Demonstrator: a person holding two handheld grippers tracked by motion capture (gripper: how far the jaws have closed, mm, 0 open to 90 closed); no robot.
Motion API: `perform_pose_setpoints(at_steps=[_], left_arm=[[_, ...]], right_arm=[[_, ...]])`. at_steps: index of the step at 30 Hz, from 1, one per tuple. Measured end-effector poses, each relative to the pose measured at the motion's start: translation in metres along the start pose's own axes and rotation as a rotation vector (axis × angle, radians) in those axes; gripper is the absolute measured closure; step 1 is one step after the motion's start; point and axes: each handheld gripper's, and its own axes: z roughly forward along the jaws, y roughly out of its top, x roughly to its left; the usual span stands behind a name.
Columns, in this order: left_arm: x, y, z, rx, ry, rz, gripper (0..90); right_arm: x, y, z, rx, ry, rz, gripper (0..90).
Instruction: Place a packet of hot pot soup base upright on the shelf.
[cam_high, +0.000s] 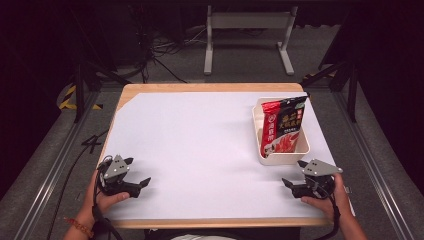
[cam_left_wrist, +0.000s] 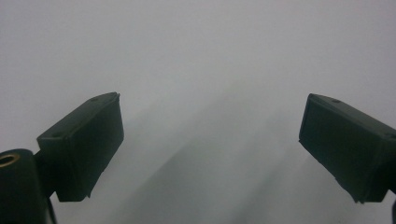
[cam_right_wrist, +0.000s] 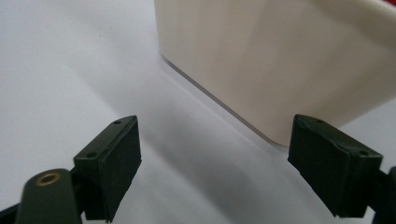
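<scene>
A red and black packet (cam_high: 282, 126) is standing in the cream bin (cam_high: 300, 150) at the right of the frame, showing large Chinese characters too small to read.

Red-black pouch (cam_high: 282, 126) w/ white print, cream bin (cam_high: 283, 156), white tabletop (cam_high: 200, 150).

Wooden table (cam_high: 150, 89) covered by a white sheet (cam_high: 200, 150). Grey carpeted floor (cam_high: 45, 165). White metal stand (cam_high: 248, 21) behind; dark surroundings, loose cables (cam_high: 165, 47).

Probably a lab: dark rig frame (cam_high: 80, 90).
</scene>
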Motion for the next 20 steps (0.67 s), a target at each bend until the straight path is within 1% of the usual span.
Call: perform_pose_setpoints(at_steps=[9,13,16,17,19,20], left_arm=[[-0.0009,0.0008,0.0010,0.007,0.000,0.002,7.3],[-0.0002,0.0027,0.0030,-0.002,0.001,0.008,7.2],[-0.0006,0.0049,0.0056,0.000,-0.007,0.011,7.1],[-0.0003,0.0059,0.0061,0.000,-0.008,0.017,7.0],[-0.0008,0.0072,0.0072,-0.002,-0.011,0.016,7.0],[-0.0006,0.0077,0.0079,-0.002,-0.006,0.016,7.0]], right_arm=[[0.0013,0.0001,0.0005,0.008,0.000,-0.010,16.5],[0.0017,-0.0015,-0.0004,0.011,-0.002,-0.012,16.5],[0.0016,-0.0033,-0.0025,0.011,-0.005,-0.010,16.5],[0.0016,-0.0039,-0.0034,0.009,-0.004,-0.005,16.5],[0.0013,-0.0059,-0.0059,0.009,-0.007,0.002,16.5],[0.0012,-0.0063,-0.0063,0.007,-0.008,0.005,16.5]])
